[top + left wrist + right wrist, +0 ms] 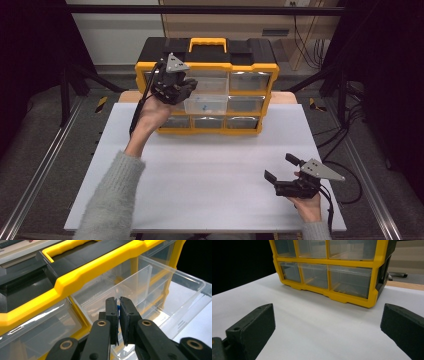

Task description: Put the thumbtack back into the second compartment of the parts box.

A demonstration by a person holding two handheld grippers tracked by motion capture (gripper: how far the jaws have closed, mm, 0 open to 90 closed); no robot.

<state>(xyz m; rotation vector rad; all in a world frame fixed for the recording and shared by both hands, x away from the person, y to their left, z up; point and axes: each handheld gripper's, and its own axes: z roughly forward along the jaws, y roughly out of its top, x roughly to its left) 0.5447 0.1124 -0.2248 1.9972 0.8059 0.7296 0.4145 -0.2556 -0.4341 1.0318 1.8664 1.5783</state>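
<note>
The left gripper [118, 305] is pinching a small blue item [118, 308] over the open drawer [206, 104] (it risks missing if released early); the right gripper [283, 167] is lying spread.

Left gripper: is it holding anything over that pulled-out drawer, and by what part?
The left gripper has its jaws nearly shut on a small blue thing above the open clear drawer; which part of it they pinch cannot be told. The right gripper is open, holding nothing.
</note>
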